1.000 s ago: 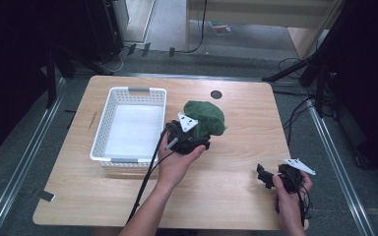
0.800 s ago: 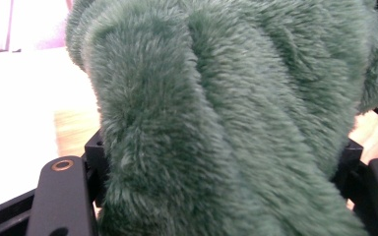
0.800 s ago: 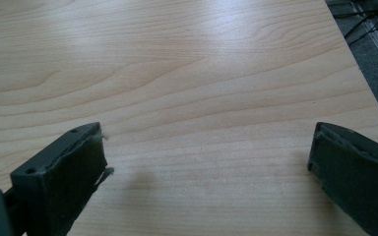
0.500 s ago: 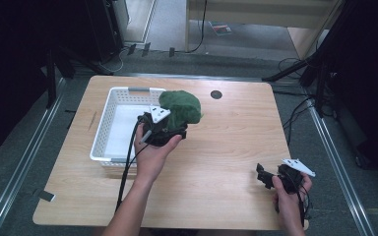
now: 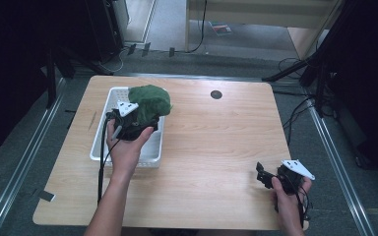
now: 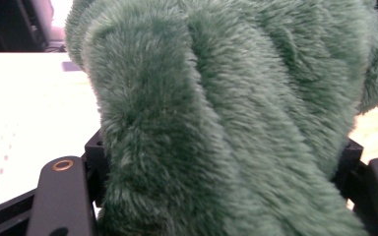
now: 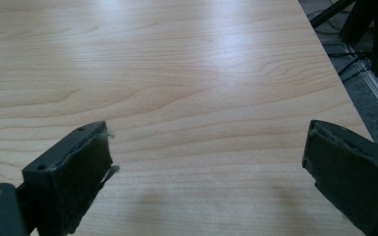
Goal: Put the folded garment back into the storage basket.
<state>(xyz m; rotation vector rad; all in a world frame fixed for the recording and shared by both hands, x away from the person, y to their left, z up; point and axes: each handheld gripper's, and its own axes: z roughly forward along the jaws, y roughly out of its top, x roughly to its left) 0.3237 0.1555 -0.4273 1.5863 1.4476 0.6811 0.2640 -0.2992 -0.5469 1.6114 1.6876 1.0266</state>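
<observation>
My left gripper [image 5: 137, 119] carries a fluffy dark green plush cloth bundle [image 5: 150, 101] above the white slotted plastic basket [image 5: 104, 129].

Its jaws are clamped on the plush, which hangs over the basket's far right corner. My right gripper [image 5: 263, 175], well right of the basket, rests on the pale wooden table [image 5: 216, 137] with jaws spread apart, holding nothing.

Wood worktop [image 5: 211, 142]: white basket [image 5: 152, 156] sits on it under the left hand-held gripper [image 5: 140, 120]; small dark disc [image 5: 216, 94] well off to that gripper's right.
</observation>
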